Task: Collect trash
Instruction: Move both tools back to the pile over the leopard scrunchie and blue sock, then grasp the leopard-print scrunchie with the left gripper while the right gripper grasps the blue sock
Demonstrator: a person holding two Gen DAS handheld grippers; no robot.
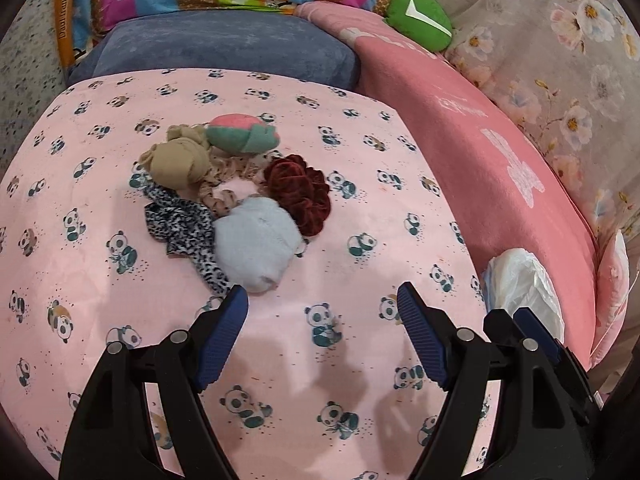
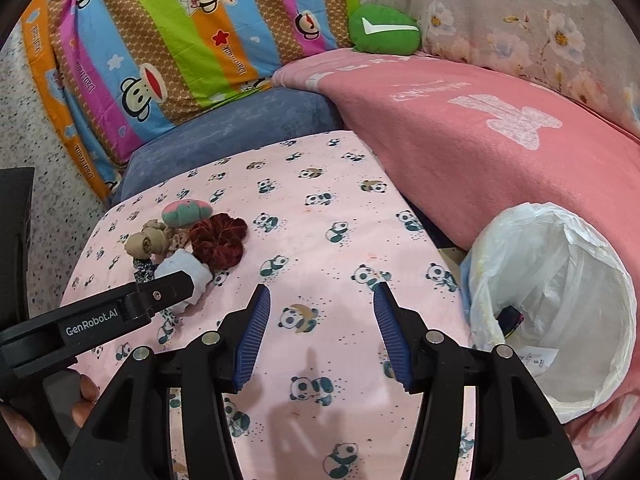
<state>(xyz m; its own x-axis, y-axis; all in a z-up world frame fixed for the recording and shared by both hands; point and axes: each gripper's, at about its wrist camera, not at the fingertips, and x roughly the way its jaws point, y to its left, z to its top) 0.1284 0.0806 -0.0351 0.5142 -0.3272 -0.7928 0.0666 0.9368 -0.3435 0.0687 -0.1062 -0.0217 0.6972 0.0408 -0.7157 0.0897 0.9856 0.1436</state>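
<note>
Both the left gripper (image 1: 322, 300) and the right gripper (image 2: 320, 300) hang with fingers spread, empty, over the panda-print surface (image 1: 360, 168). Scrunchies and rolled socks (image 1: 236, 204) cluster ahead; the lined bin (image 2: 560, 312) stands right.

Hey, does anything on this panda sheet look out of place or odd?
Yes: a small heap of balled socks and hair scrunchies sits on the pink sheet, looking like laundry rather than trash. Nothing looks spilled or damaged.
</note>
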